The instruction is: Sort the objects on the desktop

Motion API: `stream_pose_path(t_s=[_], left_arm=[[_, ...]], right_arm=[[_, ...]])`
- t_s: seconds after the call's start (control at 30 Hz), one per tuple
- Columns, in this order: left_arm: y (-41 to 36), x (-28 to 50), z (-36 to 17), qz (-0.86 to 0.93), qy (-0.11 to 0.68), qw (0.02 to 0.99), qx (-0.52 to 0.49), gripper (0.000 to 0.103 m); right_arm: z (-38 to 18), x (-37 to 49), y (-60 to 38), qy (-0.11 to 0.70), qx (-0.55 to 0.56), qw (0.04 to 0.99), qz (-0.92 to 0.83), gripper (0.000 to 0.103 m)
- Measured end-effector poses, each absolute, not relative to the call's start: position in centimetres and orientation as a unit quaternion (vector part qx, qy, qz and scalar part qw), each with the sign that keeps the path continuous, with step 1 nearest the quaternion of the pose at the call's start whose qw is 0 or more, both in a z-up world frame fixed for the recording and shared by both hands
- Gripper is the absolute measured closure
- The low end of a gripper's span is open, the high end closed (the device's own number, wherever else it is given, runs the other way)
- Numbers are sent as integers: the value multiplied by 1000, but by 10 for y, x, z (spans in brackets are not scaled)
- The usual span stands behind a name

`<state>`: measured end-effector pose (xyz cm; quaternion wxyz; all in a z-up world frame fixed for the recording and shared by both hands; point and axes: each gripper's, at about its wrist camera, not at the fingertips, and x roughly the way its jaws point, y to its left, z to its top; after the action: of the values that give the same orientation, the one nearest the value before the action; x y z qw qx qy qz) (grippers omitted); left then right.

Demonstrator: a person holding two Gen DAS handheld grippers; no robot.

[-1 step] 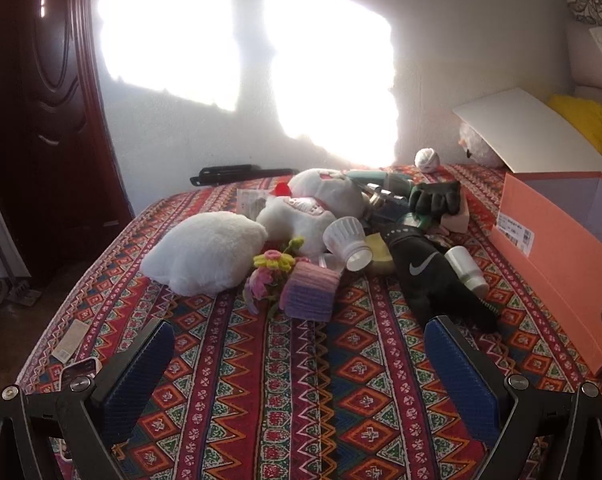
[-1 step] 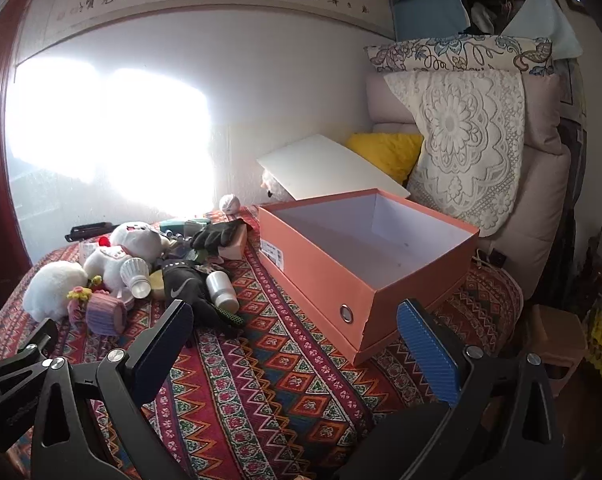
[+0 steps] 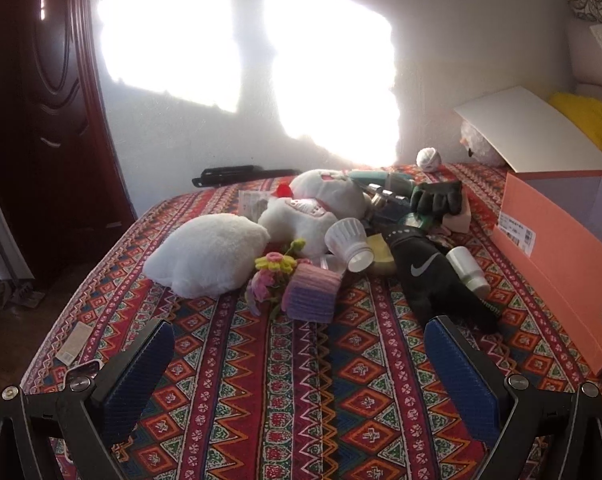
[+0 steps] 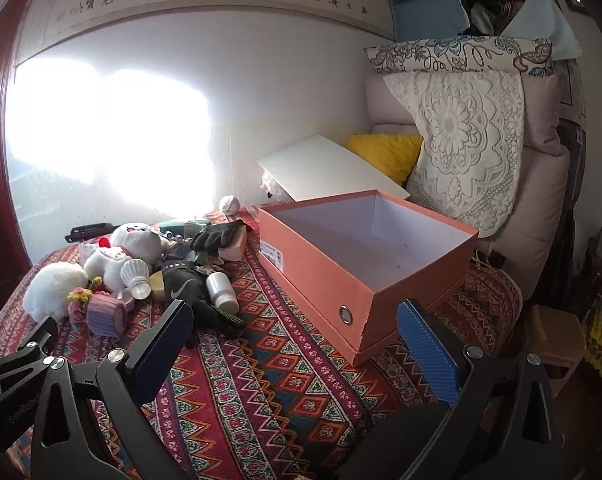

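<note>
While both tongs hang above the patterned cloth that covers the surface, neither has hold of anything: the left tongs stand wide apart, their blue pads well short of the heap of things ahead, and the right tongs are spread just as wide, with nothing between the fingers. The heap lies toward the far left of the cloth. Nearest the left tongs is a pink and purple knitted piece with a small bunch of knitted flowers touching its left side, and a white plush cushion lies just beside those. Behind them sits a white plush toy with pink trim, and a white cup-shaped item leans on its side against it. A black glove with a white swoosh stretches toward the camera, and a white bottle lies along its right edge. Farther back, a second dark glove rests on a pale pink block, and a small white ball sits alone near the wall. To the right of the heap, the open orange box stands on the cloth with its white inside bare, a metal ring on its near end. Its white lid leans tilted behind it, against a yellow pillow.
</note>
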<state>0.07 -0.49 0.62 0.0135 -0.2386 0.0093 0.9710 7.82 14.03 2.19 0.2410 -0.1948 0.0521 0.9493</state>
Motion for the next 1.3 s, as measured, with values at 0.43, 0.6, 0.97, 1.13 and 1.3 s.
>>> stream_pose_path(t_s=[0.43, 0.6, 0.97, 1.13, 1.3], left_arm=[[3, 11, 28, 969, 27, 45, -240, 0], [9, 14, 26, 968, 51, 40, -241, 0], [11, 16, 23, 968, 55, 33, -244, 0], [10, 16, 21, 967, 55, 31, -245, 0], [13, 16, 21, 968, 56, 28, -245, 0]], right_arm=[[36, 82, 144, 53, -187, 247, 949, 0], [37, 78, 144, 53, -195, 254, 946, 0], [34, 83, 145, 52, -196, 259, 944, 0], [35, 83, 144, 50, -196, 260, 944, 0], [35, 82, 143, 50, -198, 261, 944, 0]])
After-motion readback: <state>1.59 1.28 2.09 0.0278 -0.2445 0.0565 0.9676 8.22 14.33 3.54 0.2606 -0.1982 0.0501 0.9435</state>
